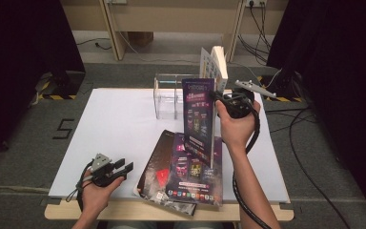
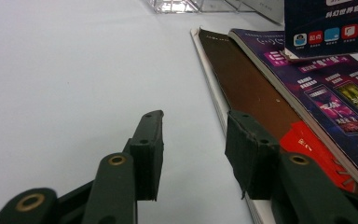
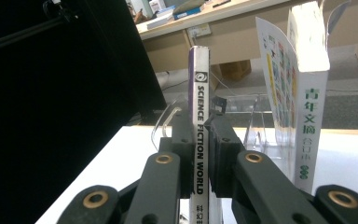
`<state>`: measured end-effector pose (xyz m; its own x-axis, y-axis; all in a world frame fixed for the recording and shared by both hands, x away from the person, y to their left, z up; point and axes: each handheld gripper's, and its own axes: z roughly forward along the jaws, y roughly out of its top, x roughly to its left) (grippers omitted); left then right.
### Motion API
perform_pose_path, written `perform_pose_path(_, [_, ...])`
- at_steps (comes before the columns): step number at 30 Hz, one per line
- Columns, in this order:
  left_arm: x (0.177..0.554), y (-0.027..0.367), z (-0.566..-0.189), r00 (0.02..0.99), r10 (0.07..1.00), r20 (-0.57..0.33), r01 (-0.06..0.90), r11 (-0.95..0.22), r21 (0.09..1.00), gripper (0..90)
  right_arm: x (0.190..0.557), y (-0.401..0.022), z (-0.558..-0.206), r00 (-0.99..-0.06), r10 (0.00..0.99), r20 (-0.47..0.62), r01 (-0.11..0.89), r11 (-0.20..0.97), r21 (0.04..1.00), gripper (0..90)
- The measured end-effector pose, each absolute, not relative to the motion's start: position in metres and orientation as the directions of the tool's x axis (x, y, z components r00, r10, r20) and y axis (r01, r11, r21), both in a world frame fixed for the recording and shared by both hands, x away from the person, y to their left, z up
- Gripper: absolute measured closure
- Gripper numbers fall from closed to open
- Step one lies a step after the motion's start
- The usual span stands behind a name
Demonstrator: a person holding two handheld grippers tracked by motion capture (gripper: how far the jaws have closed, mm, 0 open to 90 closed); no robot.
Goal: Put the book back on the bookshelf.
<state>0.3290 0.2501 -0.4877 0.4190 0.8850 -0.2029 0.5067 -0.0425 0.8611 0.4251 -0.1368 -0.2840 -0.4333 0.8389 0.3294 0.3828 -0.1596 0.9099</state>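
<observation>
Above the white tabletop (image 1: 114, 129), near its far right part, the right tool (image 1: 218, 98) held a thin purple magazine with "Science Fiction World" on its spine (image 1: 198, 121) upright, its jaws clamped across the spine, as the right gripper view showed (image 3: 200, 154). Just behind it stood a clear acrylic book rack (image 1: 167, 98), and in the rack's right end a thick white book with green characters on its spine (image 1: 218, 67) already stood on edge. Two more magazines lay flat at the near edge: a purple one (image 1: 195, 174) overlapping a dark brown one (image 1: 159, 164).

The step in hand looked like slotting the held magazine into the rack beside the white book. To do it well, the magazine needed to stay vertical with its lower edge lined up over a free slot, then go down straight, keeping clear of the white book so as not to tip it, and the grip should ease off only once the bottom edge was seated.

The left tool (image 1: 124, 167) rested at the near left, jaws apart with nothing between them, close to the brown magazine's edge (image 2: 256, 93).
</observation>
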Motion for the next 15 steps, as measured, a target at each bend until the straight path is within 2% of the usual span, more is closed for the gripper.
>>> perform_pose_path(15, [0.3274,0.2509,-0.4882,0.414,0.888,-0.2,0.503,-0.04,0.863,55.8,0.4276,-0.1341,-0.2814,-0.426,0.843,0.328,0.368,-0.17,0.914,83.5])
